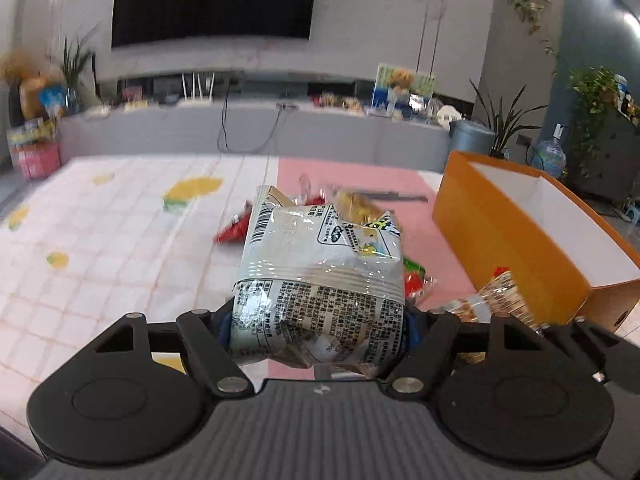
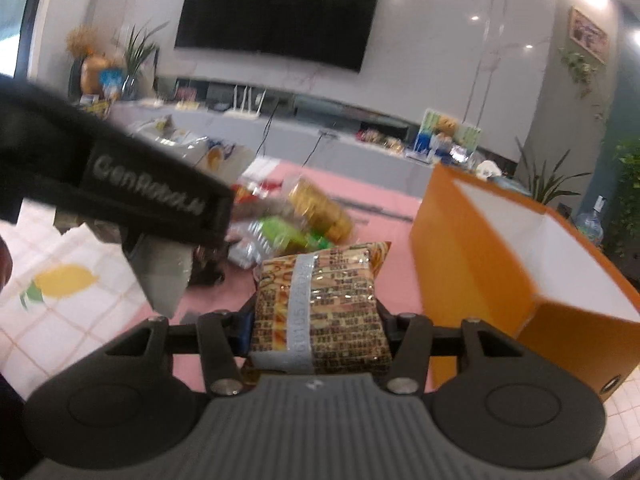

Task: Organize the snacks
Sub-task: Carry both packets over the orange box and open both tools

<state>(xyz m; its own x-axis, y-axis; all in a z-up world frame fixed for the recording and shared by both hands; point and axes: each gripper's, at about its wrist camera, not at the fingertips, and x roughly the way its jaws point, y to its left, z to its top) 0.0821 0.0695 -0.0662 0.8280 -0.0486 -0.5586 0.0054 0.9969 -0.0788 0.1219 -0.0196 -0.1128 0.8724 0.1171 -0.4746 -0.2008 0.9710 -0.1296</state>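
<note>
A white and silver snack bag (image 1: 320, 264) with a barcode and black print stands raised above the table, my left gripper (image 1: 318, 320) shut on its lower part. My right gripper (image 2: 316, 320) is shut on a smaller orange-brown snack pack (image 2: 332, 304) with a silver seam, also lifted off the table. This pack shows again low at the right of the left wrist view as a printed pack (image 1: 500, 296). An open orange box (image 2: 460, 248) with a white inside stands just right of both grippers, and also appears as the orange box (image 1: 500, 240). The fingertips are hidden behind the packs.
More snacks lie on the pink mat (image 2: 384, 208): a gold pack (image 2: 320, 208), a green pack (image 2: 280, 236) and a red pack (image 1: 234, 230). The left gripper's black body (image 2: 152, 192) crosses the right wrist view at left. A white lemon-print cloth (image 1: 100, 240) covers the table's left.
</note>
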